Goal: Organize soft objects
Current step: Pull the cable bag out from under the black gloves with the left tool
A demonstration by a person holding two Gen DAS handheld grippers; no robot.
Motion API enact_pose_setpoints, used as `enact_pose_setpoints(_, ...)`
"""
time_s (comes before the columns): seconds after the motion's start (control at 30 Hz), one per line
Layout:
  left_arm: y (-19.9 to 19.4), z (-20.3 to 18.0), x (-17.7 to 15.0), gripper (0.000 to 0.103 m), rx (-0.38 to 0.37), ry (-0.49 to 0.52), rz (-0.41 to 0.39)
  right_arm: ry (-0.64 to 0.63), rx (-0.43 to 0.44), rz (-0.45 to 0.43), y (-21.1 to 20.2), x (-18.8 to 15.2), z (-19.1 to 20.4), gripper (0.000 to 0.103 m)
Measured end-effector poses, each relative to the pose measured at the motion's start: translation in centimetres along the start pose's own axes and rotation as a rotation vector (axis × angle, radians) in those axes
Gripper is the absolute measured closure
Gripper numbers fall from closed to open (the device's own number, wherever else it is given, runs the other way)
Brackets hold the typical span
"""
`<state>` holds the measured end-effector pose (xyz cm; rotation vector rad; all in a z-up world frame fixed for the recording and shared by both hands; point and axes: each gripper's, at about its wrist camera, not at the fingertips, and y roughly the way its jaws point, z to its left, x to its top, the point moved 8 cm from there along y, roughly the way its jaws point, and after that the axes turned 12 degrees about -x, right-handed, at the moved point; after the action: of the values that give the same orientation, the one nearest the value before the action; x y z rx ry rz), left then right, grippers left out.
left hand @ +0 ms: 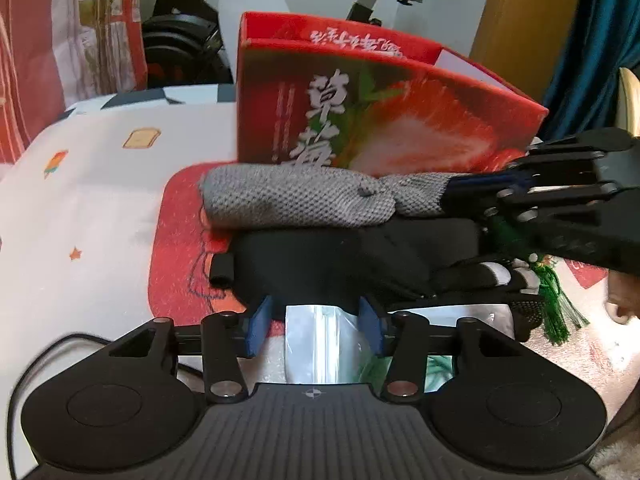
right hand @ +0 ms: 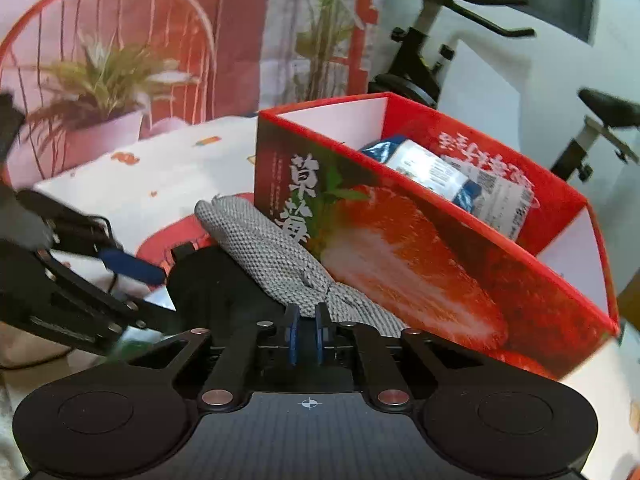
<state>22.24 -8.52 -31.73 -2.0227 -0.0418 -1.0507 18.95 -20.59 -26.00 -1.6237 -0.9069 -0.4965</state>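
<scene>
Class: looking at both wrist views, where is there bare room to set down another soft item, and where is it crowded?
Free: the white patterned cloth left of the red mat, and the near end of the red box beside the wrapped packs. Crowded: the mat, where the grey knit piece, black gloves and both hand-held grippers gather.
</scene>
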Motion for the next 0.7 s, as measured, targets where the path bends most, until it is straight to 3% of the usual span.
enact_pose_setpoints(0.07,0.6,0.2,-0.5,0.055,0.035,0.012,0.023,0.058,0.024,0.016,-0.8,-0.5,-0.6,0.094)
enact_pose_setpoints(0.27,0.4,1.5,-1.4,0.055,0.015,-0.071,0.010,0.217,0.130,0.141,-3.0,-3.9,-0.2,0.085)
enact_pose_setpoints(0.47,0.0,1.5,-1.6,0.055,0.018,-0.088,0.006,0.260,0.184,0.264,-4.5,-7.4,1.7,0.083)
enact_pose_setpoints(0.7,-1.5,2.0,-2.1,0.055,-0.012,-0.136,0.039,0.288,0.203,0.349,-4.0,-9.1,2.4,0.063)
